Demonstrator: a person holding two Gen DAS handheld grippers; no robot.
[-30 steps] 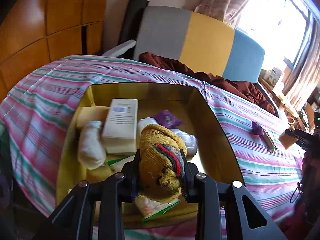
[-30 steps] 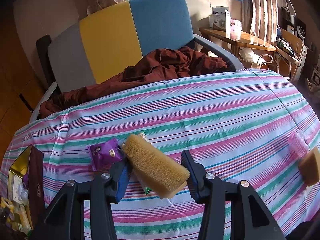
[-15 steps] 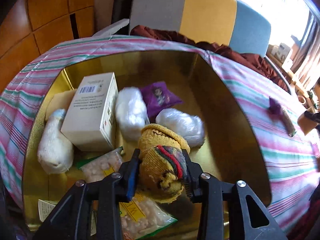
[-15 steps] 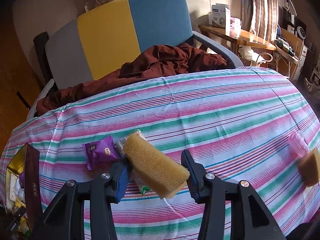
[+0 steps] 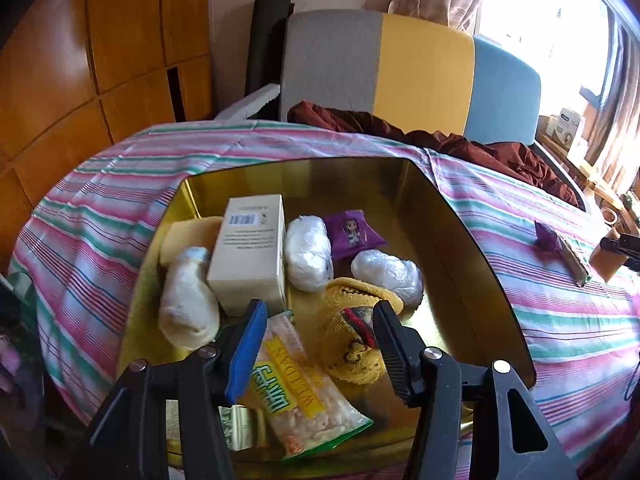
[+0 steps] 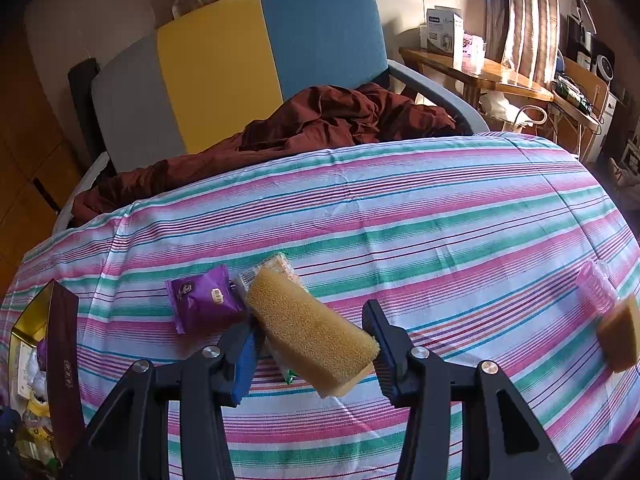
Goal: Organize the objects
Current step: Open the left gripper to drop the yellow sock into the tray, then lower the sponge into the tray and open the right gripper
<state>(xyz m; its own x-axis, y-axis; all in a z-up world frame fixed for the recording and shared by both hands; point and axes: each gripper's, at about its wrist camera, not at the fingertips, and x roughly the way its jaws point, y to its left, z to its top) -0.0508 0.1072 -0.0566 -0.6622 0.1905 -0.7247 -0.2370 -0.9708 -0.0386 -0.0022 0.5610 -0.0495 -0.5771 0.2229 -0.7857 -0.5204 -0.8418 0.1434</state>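
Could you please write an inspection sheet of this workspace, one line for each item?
Surface: striped cloth covers it.
Job's things: gold box holds a white carton, wrapped bundles, a purple packet, a snack bag and a yellow sock.
Clutter: a second purple packet and a pink item lie on the cloth.
Grippers: left gripper open, jaws just opening, sock between them, left pad clear of it; right gripper shut on a sponge.
Cables: a cord by the side table, far right.
Surroundings: chair with brown cloth, window, curtains.
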